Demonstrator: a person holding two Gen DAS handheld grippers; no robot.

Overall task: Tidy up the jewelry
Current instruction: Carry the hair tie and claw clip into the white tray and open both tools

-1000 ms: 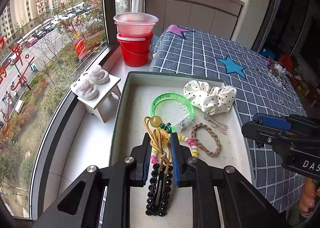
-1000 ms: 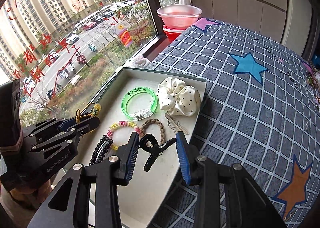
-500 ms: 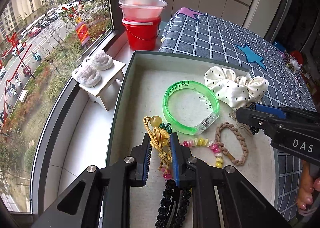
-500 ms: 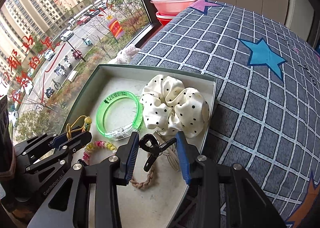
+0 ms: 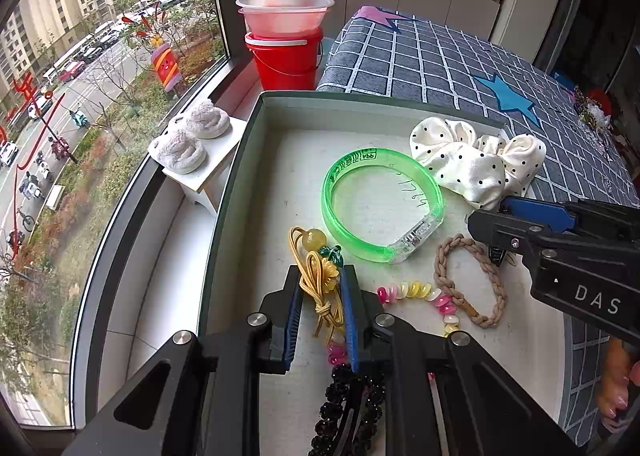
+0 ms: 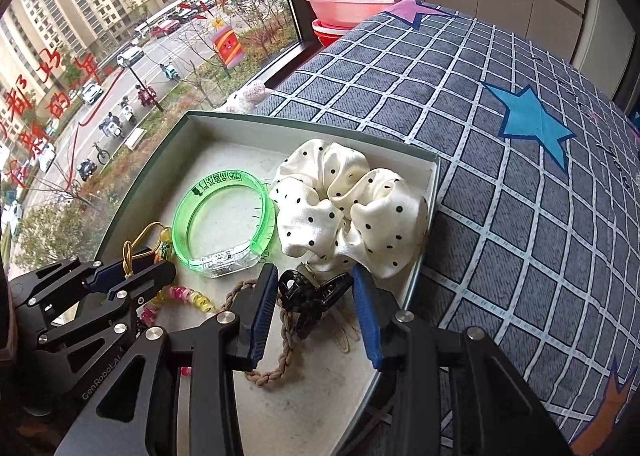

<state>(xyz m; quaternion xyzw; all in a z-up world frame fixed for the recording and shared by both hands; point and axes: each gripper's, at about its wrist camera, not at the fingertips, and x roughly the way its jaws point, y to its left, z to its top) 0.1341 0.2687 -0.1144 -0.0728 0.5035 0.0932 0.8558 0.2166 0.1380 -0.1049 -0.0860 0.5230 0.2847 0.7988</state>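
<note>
Now both your grippers have moved deeper over the tray (image 5: pixel 240 144): left gripper (image 5: pixel 320 296) jaws pinch the yellow cord charm (image 5: pixel 316 276), right gripper (image 6: pixel 316 296) jaws clasp the black claw clip (image 6: pixel 310 296), near the scrunchie (image 6: pixel 344 204).

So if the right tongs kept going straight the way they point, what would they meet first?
Most likely the white polka-dot scrunchie, which lies just beyond the black claw clip held in the right tongs, inside the tray. Depth is hard to judge through the fisheye.
</note>
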